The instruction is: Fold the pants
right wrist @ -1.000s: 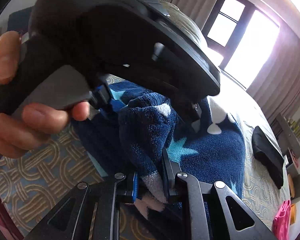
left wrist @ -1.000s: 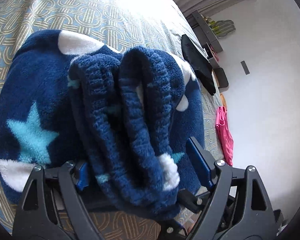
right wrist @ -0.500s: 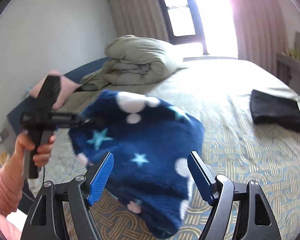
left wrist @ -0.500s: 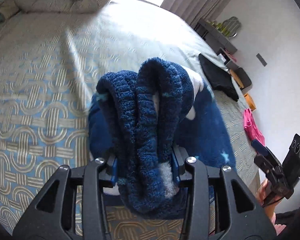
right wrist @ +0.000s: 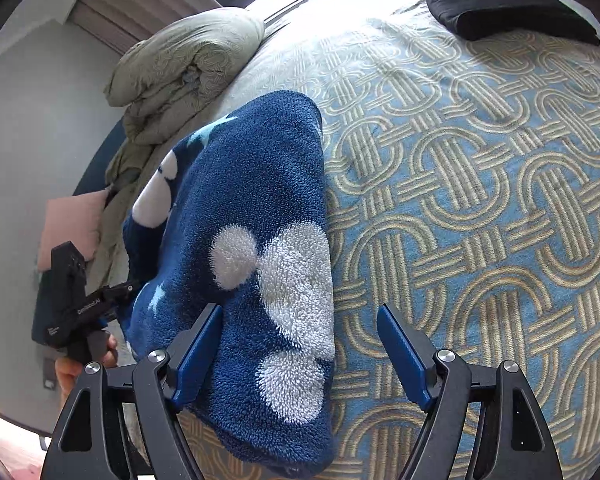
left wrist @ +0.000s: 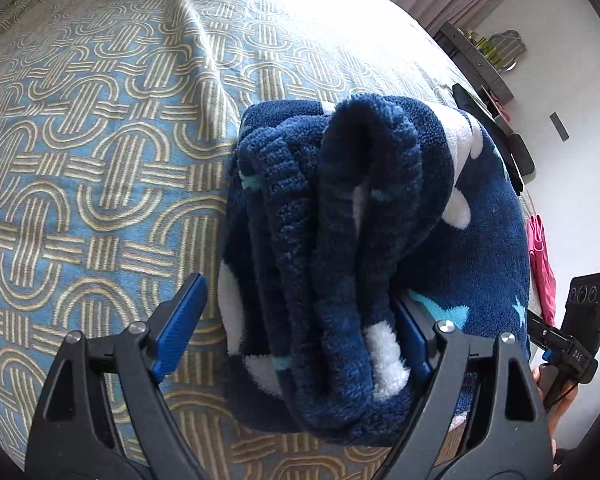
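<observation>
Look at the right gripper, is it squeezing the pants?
No, the right gripper is open, with the pants lying loosely between its spread fingers.

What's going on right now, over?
Left gripper open, bunched pants between its fingers. Right gripper open, gripping nothing. Pants lie folded on the bed. Nothing in the way.

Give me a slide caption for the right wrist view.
Open right gripper beside folded navy fleece pants on patterned bedspread.
</observation>
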